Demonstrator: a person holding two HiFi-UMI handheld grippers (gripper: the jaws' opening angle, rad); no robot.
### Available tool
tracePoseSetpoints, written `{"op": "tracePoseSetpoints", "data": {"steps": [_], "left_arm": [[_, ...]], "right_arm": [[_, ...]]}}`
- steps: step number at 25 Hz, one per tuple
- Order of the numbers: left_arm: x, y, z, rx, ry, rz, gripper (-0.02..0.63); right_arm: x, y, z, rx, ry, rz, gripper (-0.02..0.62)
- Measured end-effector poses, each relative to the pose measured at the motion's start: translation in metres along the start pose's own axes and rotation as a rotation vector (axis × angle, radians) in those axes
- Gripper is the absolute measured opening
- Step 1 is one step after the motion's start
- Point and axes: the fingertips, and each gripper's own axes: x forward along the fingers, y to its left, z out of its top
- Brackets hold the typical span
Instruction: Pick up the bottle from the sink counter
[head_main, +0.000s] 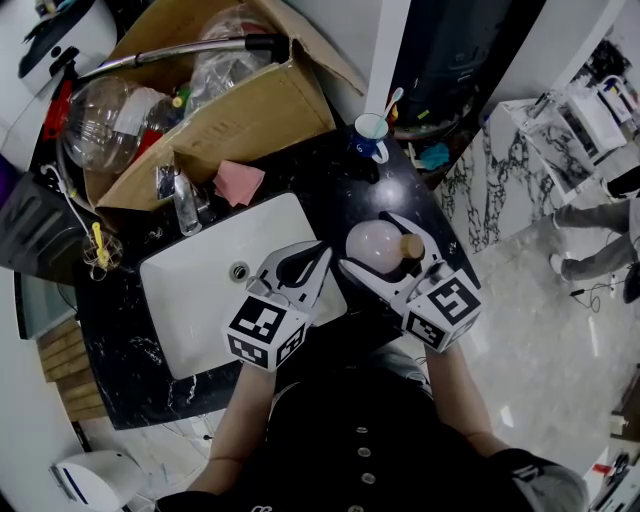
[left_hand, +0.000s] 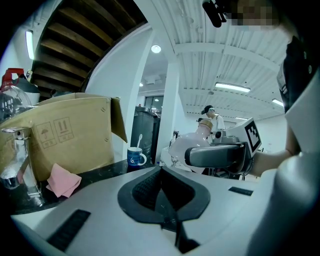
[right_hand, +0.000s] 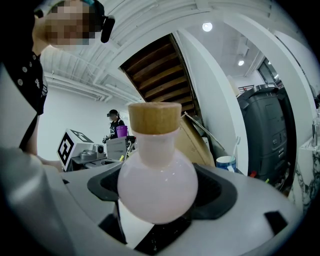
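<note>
A round pale pink bottle (head_main: 375, 246) with a wooden stopper (head_main: 411, 245) sits between the jaws of my right gripper (head_main: 383, 246), which is shut on its bulb. It is held above the black counter (head_main: 330, 170), to the right of the white sink (head_main: 200, 290). In the right gripper view the bottle (right_hand: 157, 187) stands upright with its stopper (right_hand: 154, 118) on top. My left gripper (head_main: 318, 258) hangs over the sink's right edge, shut and empty. The left gripper view also shows the bottle (left_hand: 191, 145) and the right gripper's jaw in front of it.
A cardboard box (head_main: 235, 110) with clear plastic containers stands at the back. A chrome tap (head_main: 185, 205) and a pink cloth (head_main: 238, 182) lie behind the sink. A blue mug (head_main: 371, 135) with a spoon stands at the counter's back right. Marble floor lies to the right.
</note>
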Motion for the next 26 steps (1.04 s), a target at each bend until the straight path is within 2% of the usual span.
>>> {"op": "tracePoseSetpoints", "data": {"steps": [26], "left_arm": [[0.005,0.002,-0.011,-0.02,0.028,-0.025,0.018]], "right_arm": [[0.008,-0.002,-0.009,0.014,0.042,0.002,0.403]]}}
